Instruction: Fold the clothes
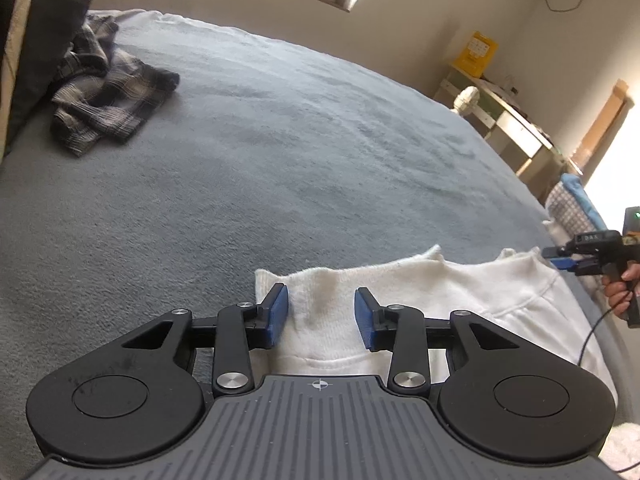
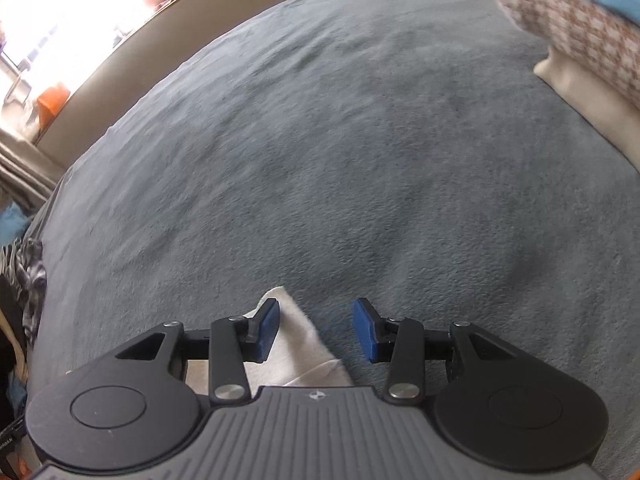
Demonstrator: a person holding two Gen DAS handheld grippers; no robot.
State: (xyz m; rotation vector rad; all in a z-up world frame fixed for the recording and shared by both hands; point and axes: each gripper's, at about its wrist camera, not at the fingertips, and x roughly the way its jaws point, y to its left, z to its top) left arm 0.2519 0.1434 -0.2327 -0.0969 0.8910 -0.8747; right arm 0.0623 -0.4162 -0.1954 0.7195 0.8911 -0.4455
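Left claw (image 1: 321, 316) spread over the white garment (image 1: 420, 292) on the grey bed (image 1: 280, 140), pinching nothing. Right claw (image 2: 316, 330) likewise spread above a garment corner. Plaid garment (image 1: 104, 92) lies well apart.

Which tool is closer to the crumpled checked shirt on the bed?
Left. The left tool faces the checked shirt across the bed; the right tool is farther.

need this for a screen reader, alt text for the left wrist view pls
The left gripper hovers with jaws open over a white garment on a grey blanket. A crumpled plaid garment lies far left; the right gripper, in a hand, is at the right edge.
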